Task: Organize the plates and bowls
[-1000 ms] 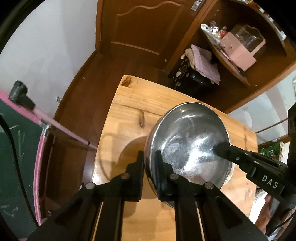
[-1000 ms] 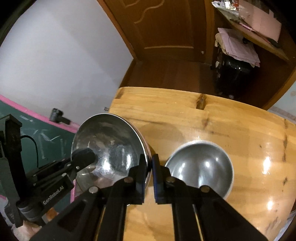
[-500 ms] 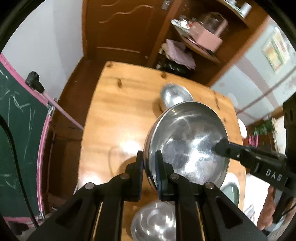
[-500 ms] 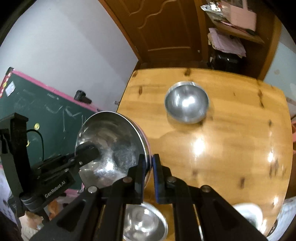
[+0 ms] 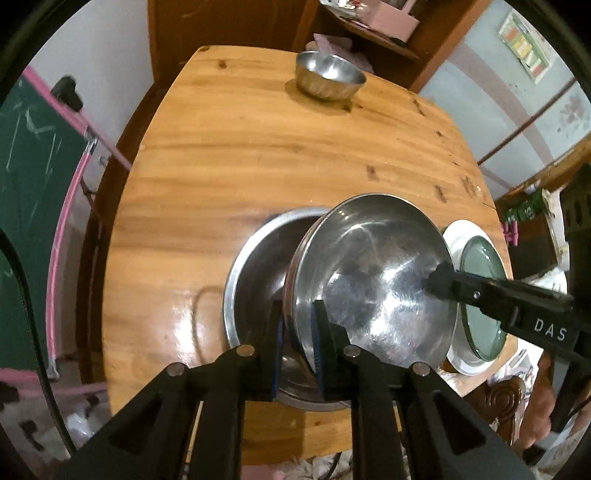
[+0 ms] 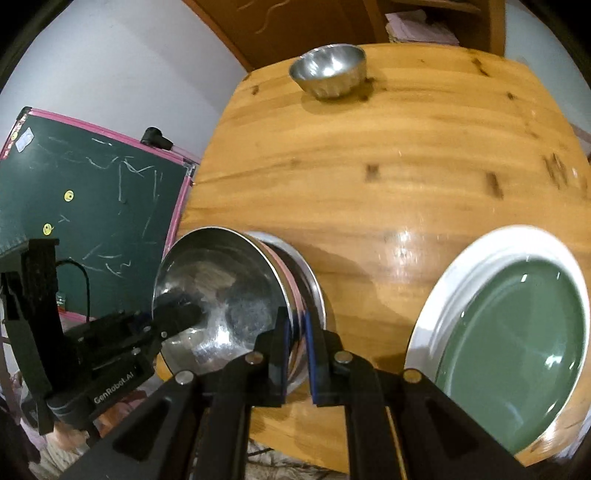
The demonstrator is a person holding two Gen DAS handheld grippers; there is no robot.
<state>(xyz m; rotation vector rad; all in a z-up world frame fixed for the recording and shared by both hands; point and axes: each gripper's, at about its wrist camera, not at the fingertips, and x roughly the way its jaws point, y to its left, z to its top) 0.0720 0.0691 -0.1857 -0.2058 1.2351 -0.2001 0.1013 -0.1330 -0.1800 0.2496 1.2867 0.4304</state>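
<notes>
Large steel bowl (image 5: 373, 280) is held tilted above the near part of the desk (image 5: 258, 155), its open side facing both cameras. It sits partly over, and seems partly within, a second steel bowl (image 5: 258, 266) that rests on the desk beneath it; whether the two touch cannot be told. In the right wrist view the same tilted bowl (image 6: 221, 291) shows a pinkish band on its outer wall, with the lower bowl's rim (image 6: 314, 291) just behind it.

Left hand-held gripper (image 5: 297, 347) is clamped on the near rim of the tilted bowl, one blue-padded finger outside the wall, the other inside. Its jaws are narrow, with only the thin wall between them. Right hand-held gripper (image 6: 295, 354) pinches the opposite rim in the same way, jaws almost together on the metal. Each gripper appears in the other's view, reaching in over the bowl's far edge.

A small steel bowl (image 5: 330, 75) stands upright alone at the far end of the desk, well apart from the pair. To the right of the held bowl, a green plate (image 6: 513, 354) lies on a white plate (image 6: 443, 295) near the desk's edge.

Beyond the desk: a green chalkboard with pink frame (image 6: 85, 206) on the left, and a wooden door (image 6: 295, 26) and shelves at the back.
</notes>
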